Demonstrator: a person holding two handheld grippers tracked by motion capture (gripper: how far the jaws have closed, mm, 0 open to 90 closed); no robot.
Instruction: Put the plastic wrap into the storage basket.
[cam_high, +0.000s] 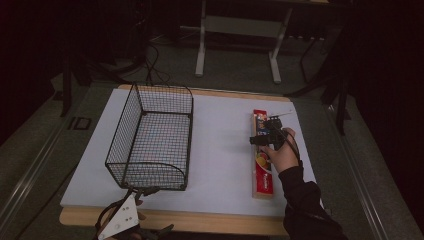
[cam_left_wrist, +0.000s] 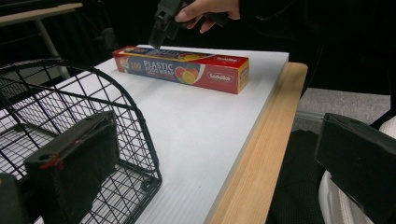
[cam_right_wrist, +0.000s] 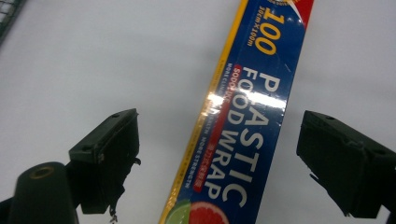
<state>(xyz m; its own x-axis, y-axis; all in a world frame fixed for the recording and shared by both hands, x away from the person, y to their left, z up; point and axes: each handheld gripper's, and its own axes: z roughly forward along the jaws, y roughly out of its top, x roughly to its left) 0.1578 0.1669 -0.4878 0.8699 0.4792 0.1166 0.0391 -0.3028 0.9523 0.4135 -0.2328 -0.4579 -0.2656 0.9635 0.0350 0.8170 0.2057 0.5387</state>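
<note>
1. plastic wrap box (cam_left_wrist: 187, 70): red and blue, white lettering, yellow edge stripe, citrus fruit picture.
2. wire basket (cam_high: 155, 137): black grid mesh.
3. bench (cam_high: 220, 150): white top, light wood rim.

This looks like a lab or recording studio set up for handling trials, not a home. A light wooden table (cam_high: 170, 221) carries a plain white board (cam_high: 220, 150) as a work surface, and it stands on a dull grey-green carpeted floor (cam_high: 380, 165). Dark black curtains (cam_high: 395, 65) close off both sides, so the room is dim apart from the lit tabletop. Behind the table stands a pale grey metal frame with 2 legs (cam_high: 240, 45), like the base of another workbench, and loose black cables (cam_high: 152, 70) trail across the floor. The few props, an empty black wire basket (cam_high: 150, 140) and a red and blue plastic food wrap box (cam_left_wrist: 182, 68), are laid out sparsely, as for a staged test.
</note>
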